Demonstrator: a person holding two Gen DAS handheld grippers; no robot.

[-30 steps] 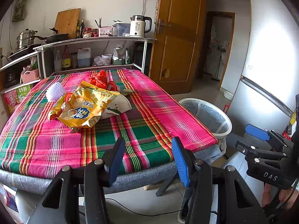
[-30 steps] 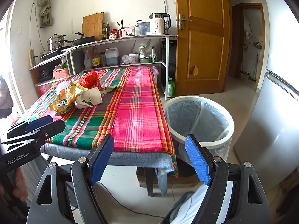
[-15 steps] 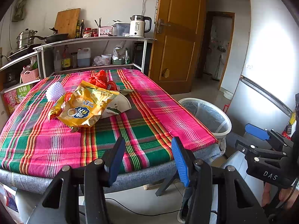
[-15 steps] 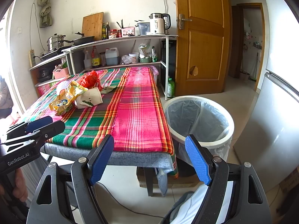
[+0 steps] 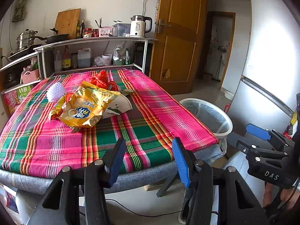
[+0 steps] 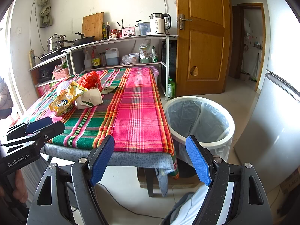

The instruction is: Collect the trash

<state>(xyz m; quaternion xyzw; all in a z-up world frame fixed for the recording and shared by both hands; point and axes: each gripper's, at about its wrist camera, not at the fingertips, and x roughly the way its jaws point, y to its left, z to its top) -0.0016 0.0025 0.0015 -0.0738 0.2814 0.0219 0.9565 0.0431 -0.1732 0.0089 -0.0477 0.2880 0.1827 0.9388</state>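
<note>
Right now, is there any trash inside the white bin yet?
No, the white bin beside the table shows only its clear liner, and the yellow snack bag lies on the cloth.

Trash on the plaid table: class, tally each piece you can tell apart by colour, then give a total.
Yellow: 1, the yellow snack bag
Red: 1, the red plastic bag
White: 2, the white spiky ball and the white paper carton
Total: 4; smaller scraps cannot be told apart.

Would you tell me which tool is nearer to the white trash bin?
Right. The right tool hangs open beside the trash bin; the left tool faces the table's front edge, farther from it.
</note>
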